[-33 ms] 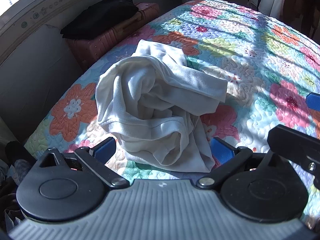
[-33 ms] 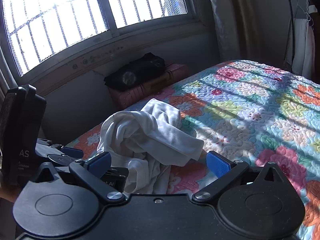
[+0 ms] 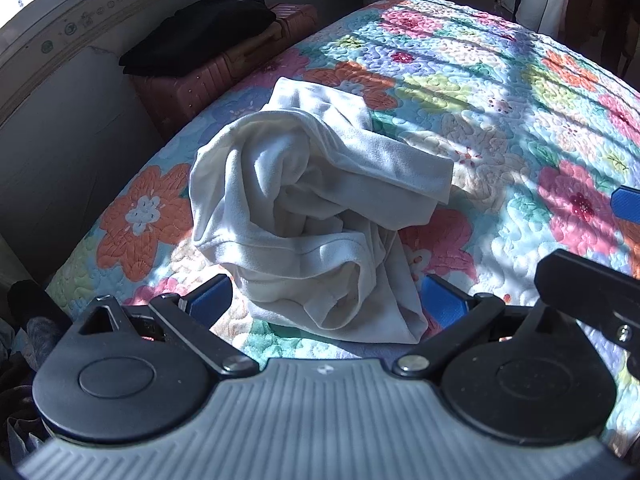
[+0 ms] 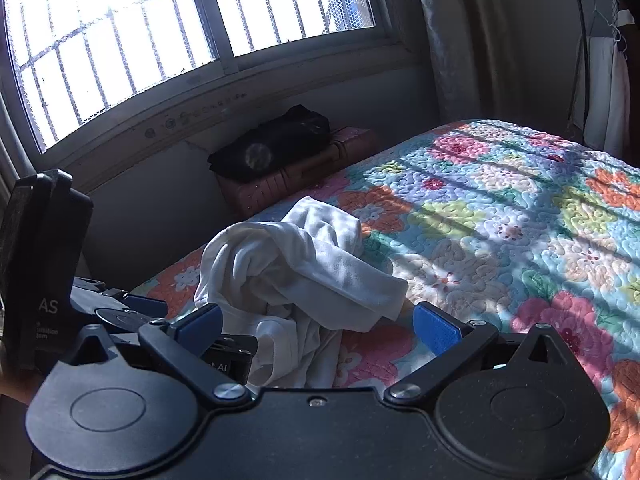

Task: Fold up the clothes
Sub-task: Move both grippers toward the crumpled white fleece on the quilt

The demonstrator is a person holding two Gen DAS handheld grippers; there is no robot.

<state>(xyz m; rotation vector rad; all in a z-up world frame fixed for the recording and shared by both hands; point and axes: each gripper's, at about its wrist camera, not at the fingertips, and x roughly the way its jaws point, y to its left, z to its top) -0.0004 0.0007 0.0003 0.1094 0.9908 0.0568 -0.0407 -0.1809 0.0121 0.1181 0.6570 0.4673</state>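
A crumpled white garment (image 3: 312, 216) lies in a heap on the floral quilt of the bed (image 3: 500, 128); it also shows in the right wrist view (image 4: 304, 276). My left gripper (image 3: 326, 302) is open, its blue pads either side of the heap's near edge, holding nothing. My right gripper (image 4: 318, 322) is open and empty, just short of the garment's sleeve end. The left gripper's body (image 4: 44, 264) shows at the left of the right wrist view. A blue pad of the right gripper (image 3: 626, 204) shows at the right edge of the left wrist view.
A pink suitcase (image 3: 224, 72) with a black folded item (image 3: 200, 32) on top stands beside the bed under the barred window (image 4: 160, 40). Clothes hang on a rack (image 4: 608, 60) at far right. A curtain (image 4: 452, 40) hangs by the window.
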